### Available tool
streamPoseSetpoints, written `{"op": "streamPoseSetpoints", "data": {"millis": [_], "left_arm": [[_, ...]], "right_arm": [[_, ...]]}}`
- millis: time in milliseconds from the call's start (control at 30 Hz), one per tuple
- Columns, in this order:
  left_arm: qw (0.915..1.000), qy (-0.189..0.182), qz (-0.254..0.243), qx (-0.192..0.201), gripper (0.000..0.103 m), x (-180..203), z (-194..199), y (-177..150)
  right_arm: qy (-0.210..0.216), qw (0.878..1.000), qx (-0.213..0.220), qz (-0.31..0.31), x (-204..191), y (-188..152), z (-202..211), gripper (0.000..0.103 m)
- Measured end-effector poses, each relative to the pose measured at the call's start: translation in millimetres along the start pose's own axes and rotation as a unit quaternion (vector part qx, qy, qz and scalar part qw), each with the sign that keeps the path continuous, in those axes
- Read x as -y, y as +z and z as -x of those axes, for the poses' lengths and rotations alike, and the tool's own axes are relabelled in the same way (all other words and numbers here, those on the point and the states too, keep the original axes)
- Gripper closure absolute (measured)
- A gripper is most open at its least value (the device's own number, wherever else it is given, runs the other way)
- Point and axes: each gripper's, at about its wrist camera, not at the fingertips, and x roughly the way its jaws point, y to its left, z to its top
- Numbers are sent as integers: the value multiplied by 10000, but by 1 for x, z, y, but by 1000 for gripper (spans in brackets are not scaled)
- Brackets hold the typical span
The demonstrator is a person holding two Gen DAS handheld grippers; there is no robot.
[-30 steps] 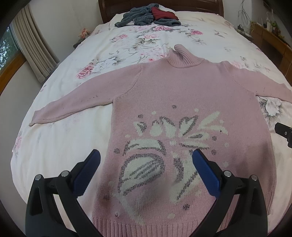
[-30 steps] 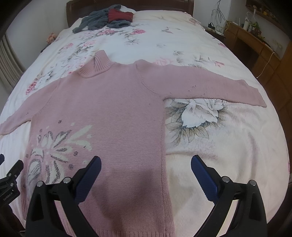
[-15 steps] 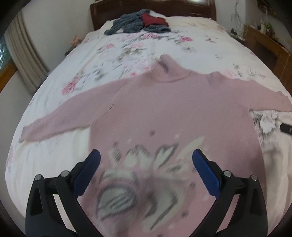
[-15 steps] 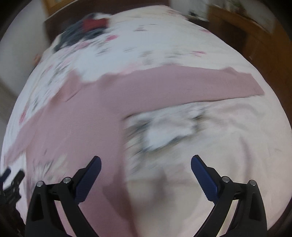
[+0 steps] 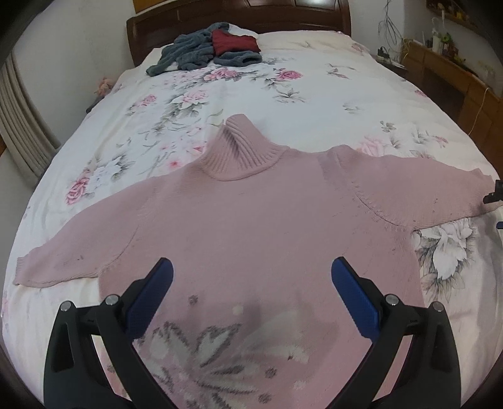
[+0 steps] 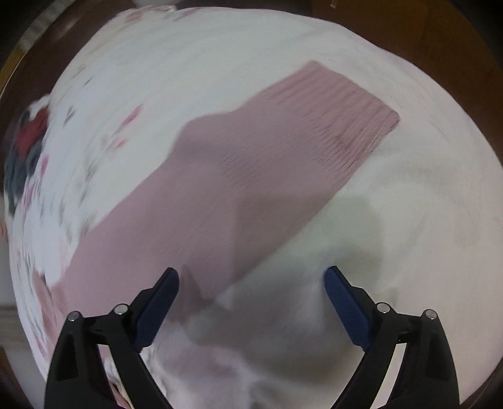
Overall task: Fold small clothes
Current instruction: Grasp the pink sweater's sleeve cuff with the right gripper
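The pink sweater [image 5: 251,214] lies flat and face up on the bed [image 5: 283,91], both sleeves spread outward and the ribbed collar [image 5: 240,151] pointing toward the headboard [image 5: 239,19]. The left claw [image 5: 251,277] hovers above the sweater's chest, fingers wide apart and empty. The right claw [image 6: 251,280] hovers over the sleeve [image 6: 251,176] on its side, near the ribbed cuff [image 6: 352,116], fingers likewise wide apart and empty; this view is motion-blurred. A pile of grey and red clothes [image 5: 207,47] sits near the headboard.
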Motion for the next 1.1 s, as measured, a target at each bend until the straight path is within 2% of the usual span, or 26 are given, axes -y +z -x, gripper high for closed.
{"op": "streamPoseSetpoints", "data": {"millis": [200,267,300,333,367,433,533,667,767,900,1000,1100], "left_arm": [[10000,43,-39,-57,3,6,-12,3],[10000,55,3,-82,3,4,-15,4],[9999,62,25,-93,3,4,-17,5],[9999,64,40,-103,3,3,-18,5],[9999,70,59,-117,3,1,-19,5],[9999,80,84,-127,3,-1,-20,5],[9998,108,97,-117,3,-6,-19,3],[9997,124,142,-139,3,-16,-17,-1],[9996,158,185,-168,3,-25,-16,-5],[9990,171,334,-239,3,-38,-15,-12],[9985,175,432,-301,3,-46,-16,-16],[9981,180,483,-349,3,-52,-18,-19]], "right_arm": [[38,10000,36,-64,10,20,-7,10],[25,9999,89,-112,8,23,-7,16],[18,9998,128,-139,4,24,-7,24],[38,9997,207,-144,3,26,-5,39],[79,9995,260,-133,3,27,-4,47],[340,9989,317,-108,7,36,-4,77],[469,9978,475,-61,6,33,6,86],[716,9945,758,126,-2,19,29,88],[1281,9889,733,175,-11,2,44,89],[1945,9776,574,558,-54,-30,56,89],[2190,9714,418,816,-85,-51,57,89],[2253,9658,313,1242,-127,-73,56,89]]}}
